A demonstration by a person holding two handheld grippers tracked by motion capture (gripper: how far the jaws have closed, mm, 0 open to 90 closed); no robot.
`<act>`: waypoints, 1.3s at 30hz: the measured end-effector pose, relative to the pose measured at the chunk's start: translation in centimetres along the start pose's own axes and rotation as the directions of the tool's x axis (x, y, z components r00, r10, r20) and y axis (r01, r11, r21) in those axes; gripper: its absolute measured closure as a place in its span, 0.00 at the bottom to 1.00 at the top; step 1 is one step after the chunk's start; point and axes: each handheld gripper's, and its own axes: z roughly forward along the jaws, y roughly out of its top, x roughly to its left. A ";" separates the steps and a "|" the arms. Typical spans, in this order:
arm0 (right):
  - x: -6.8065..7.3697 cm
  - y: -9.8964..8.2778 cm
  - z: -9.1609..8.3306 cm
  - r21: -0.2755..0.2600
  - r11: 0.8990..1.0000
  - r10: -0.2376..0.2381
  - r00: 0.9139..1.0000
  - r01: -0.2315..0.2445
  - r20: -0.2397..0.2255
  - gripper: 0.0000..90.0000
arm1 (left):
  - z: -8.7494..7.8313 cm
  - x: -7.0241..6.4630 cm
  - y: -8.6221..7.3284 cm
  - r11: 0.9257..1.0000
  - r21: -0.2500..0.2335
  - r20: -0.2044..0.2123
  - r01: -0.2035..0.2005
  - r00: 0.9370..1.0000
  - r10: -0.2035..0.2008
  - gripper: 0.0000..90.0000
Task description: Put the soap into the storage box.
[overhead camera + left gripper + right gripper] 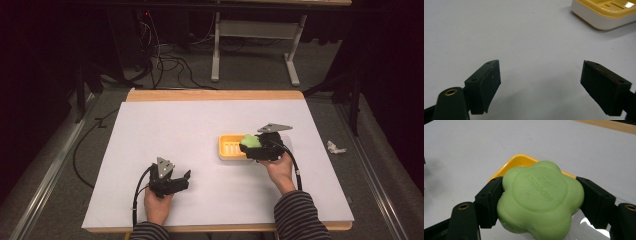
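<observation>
A green flower-shaped soap bar (pixel 540 198) is clamped between the jaws of my right gripper (pixel 254 146), which is shut on it. It hangs over the right end of a yellow soap dish (pixel 231 147) on the white table cover; the same soap dish (pixel 520 162) peeks out behind the bar in the right gripper view. My left gripper (pixel 181 181) rests low near the table's front left, open, with nothing between its jaws (pixel 540 87). A corner of the soap dish (pixel 604 13) lies ahead of it to the right.
The white cover (pixel 170 130) spreads over a wooden table whose far edge (pixel 215 95) shows bare. Cables and a table frame (pixel 255 45) stand on the floor beyond. A crumpled white scrap (pixel 336 147) lies on the floor to the right.
</observation>
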 end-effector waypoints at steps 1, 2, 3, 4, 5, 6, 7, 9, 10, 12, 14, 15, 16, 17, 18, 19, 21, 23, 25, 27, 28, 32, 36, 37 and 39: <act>0.1 0.1 0.1 0.003 1.000 0.001 1.000 -0.001 0.003 0.30 | 0.0 0.0 0.0 1.000 0.001 0.000 -0.003 1.000 0.003 0.19; 0.1 0.2 0.3 0.000 1.000 -0.002 1.000 0.002 0.001 0.30 | 0.0 0.0 0.0 1.000 0.001 0.001 -0.004 1.000 0.004 0.19; 0.1 0.3 0.4 0.004 1.000 0.000 1.000 0.000 0.001 0.30 | 0.0 0.0 0.0 1.000 0.001 0.001 -0.004 1.000 0.004 0.19; 0.1 0.3 0.6 0.001 1.000 -0.002 1.000 0.002 0.000 0.30 | 0.0 0.0 0.0 1.000 0.001 0.001 -0.003 1.000 0.003 0.19; 0.2 0.4 0.7 0.005 1.000 0.000 1.000 0.000 0.001 0.30 | 0.0 0.0 0.0 1.000 0.001 0.001 -0.004 1.000 0.004 0.19; 0.2 0.4 0.8 0.005 1.000 -0.004 1.000 0.004 -0.001 0.30 | 0.0 0.0 0.0 1.000 0.001 0.001 -0.004 1.000 0.004 0.19; 0.2 0.5 1.0 0.007 1.000 -0.001 1.000 0.001 0.001 0.30 | 0.0 0.0 0.0 1.000 0.000 0.000 -0.004 1.000 0.004 0.19; 0.3 0.6 1.2 0.011 1.000 0.001 1.000 -0.001 0.002 0.30 | 0.0 0.0 0.0 1.000 -0.001 0.000 -0.001 1.000 0.001 0.19; 0.3 0.6 1.4 0.011 1.000 -0.005 1.000 0.005 0.001 0.30 | 0.0 0.0 0.0 1.000 0.001 0.000 -0.004 1.000 0.004 0.19; 0.3 0.6 1.6 0.015 1.000 -0.003 1.000 0.003 0.004 0.30 | 0.0 0.0 0.0 1.000 0.001 0.001 -0.006 1.000 0.006 0.19; 0.3 0.7 1.8 0.020 1.000 -0.003 1.000 0.003 0.006 0.30 | 0.0 0.0 0.0 1.000 0.000 0.001 -0.005 1.000 0.005 0.19; 0.3 0.7 1.9 0.022 1.000 -0.005 1.000 0.004 0.007 0.30 | 0.0 0.0 0.0 1.000 0.001 0.001 -0.004 1.000 0.004 0.19; 0.3 0.7 2.1 0.025 1.000 -0.003 1.000 0.003 0.006 0.30 | 0.0 0.0 0.0 1.000 0.001 0.000 -0.004 1.000 0.004 0.19; 0.3 0.7 2.2 0.025 1.000 -0.009 1.000 0.008 0.005 0.30 | 0.0 0.0 0.0 1.000 0.000 0.000 -0.004 1.000 0.004 0.19; 0.3 0.7 2.3 0.030 1.000 -0.003 1.000 0.003 0.007 0.30 | 0.0 0.0 0.0 1.000 0.001 0.000 -0.004 1.000 0.004 0.19; 0.3 0.7 2.4 0.029 1.000 -0.005 1.000 0.004 0.008 0.30 | 0.0 0.0 0.0 1.000 0.000 0.000 -0.004 1.000 0.004 0.19; 0.4 0.7 2.6 0.031 1.000 -0.003 1.000 0.002 0.010 0.30 | 0.0 0.0 0.0 1.000 0.000 0.001 -0.005 1.000 0.005 0.19; 0.4 0.7 2.8 0.034 0.999 -0.008 1.000 0.008 0.009 0.30 | 0.0 0.0 0.0 1.000 -0.001 0.000 -0.004 1.000 0.004 0.19; 0.4 0.8 3.0 0.038 0.999 -0.005 1.000 0.005 0.009 0.30 | 0.0 0.0 0.0 1.000 0.000 0.000 -0.003 1.000 0.003 0.19; 0.4 0.8 3.2 0.040 0.999 -0.007 1.000 0.007 0.009 0.30 | 0.0 0.0 0.0 1.000 -0.001 0.000 -0.003 1.000 0.003 0.19; 0.4 0.8 3.3 0.043 0.999 -0.002 1.000 0.001 0.009 0.30 | 0.0 0.0 0.0 1.000 0.000 0.000 -0.003 1.000 0.003 0.19; 0.4 0.8 3.8 0.054 0.999 -0.008 1.000 0.007 0.008 0.30 | 0.0 0.0 0.0 1.000 -0.002 -0.002 -0.002 1.000 0.002 0.19; 0.3 0.8 4.2 0.061 0.998 -0.011 1.000 0.010 0.006 0.30 | 0.0 0.0 0.0 1.000 -0.004 -0.003 0.000 1.000 0.000 0.19; 0.4 0.8 4.3 0.065 0.998 -0.009 1.000 0.009 0.005 0.30 | 0.0 0.0 0.0 1.000 -0.001 -0.003 -0.002 1.000 0.002 0.19; 0.4 0.7 4.5 0.074 0.997 -0.010 1.000 0.010 0.005 0.30 | 0.0 0.0 0.0 1.000 -0.003 -0.003 0.000 1.000 0.000 0.19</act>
